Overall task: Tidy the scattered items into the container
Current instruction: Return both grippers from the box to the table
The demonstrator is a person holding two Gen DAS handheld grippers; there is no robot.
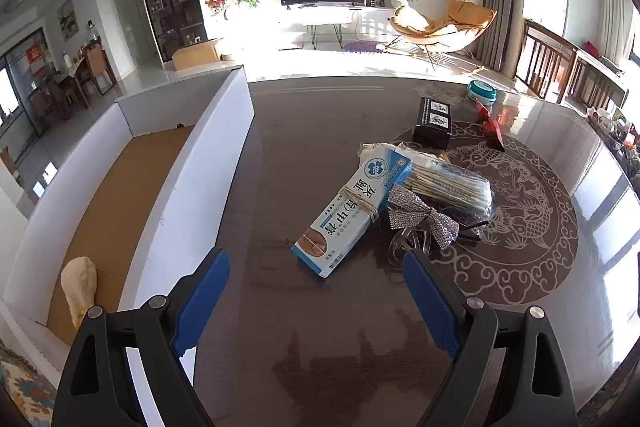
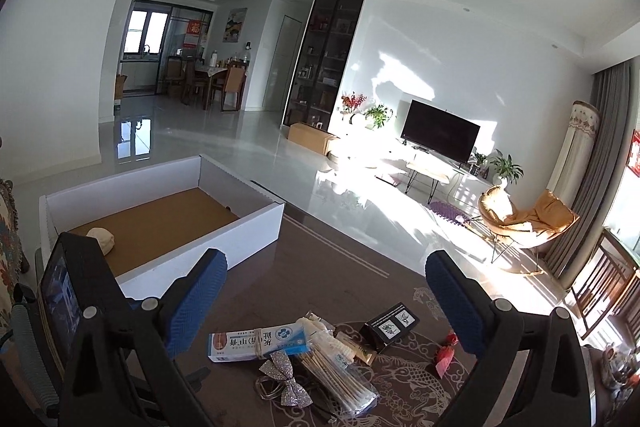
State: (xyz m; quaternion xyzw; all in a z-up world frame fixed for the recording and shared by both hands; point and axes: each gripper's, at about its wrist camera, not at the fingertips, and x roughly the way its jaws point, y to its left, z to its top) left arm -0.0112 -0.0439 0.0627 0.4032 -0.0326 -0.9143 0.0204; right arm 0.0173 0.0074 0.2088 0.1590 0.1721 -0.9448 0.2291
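Observation:
A white cardboard box (image 1: pixel 192 163) with a brown floor stands on the left of the dark table; a cream cloth lump (image 1: pixel 80 287) lies inside it. A pile lies to its right: a blue-white medicine carton (image 1: pixel 348 215), a clear bag of cotton swabs (image 1: pixel 448 183), a glittery silver bow (image 1: pixel 424 219) and a black box (image 1: pixel 434 121). My left gripper (image 1: pixel 316 303) is open and empty, just short of the carton. My right gripper (image 2: pixel 326 307) is open and empty above the same pile: carton (image 2: pixel 256 345), swabs (image 2: pixel 340 379), bow (image 2: pixel 286 381), white box (image 2: pixel 248 231).
A teal round tin (image 1: pixel 482 93) and a red wrapper (image 1: pixel 492 125) lie beyond the pile. The table has a pale fish-pattern mat (image 1: pixel 520 211). The left gripper's body (image 2: pixel 76 299) shows at the right wrist view's left. Living room floor lies beyond the table's far edge.

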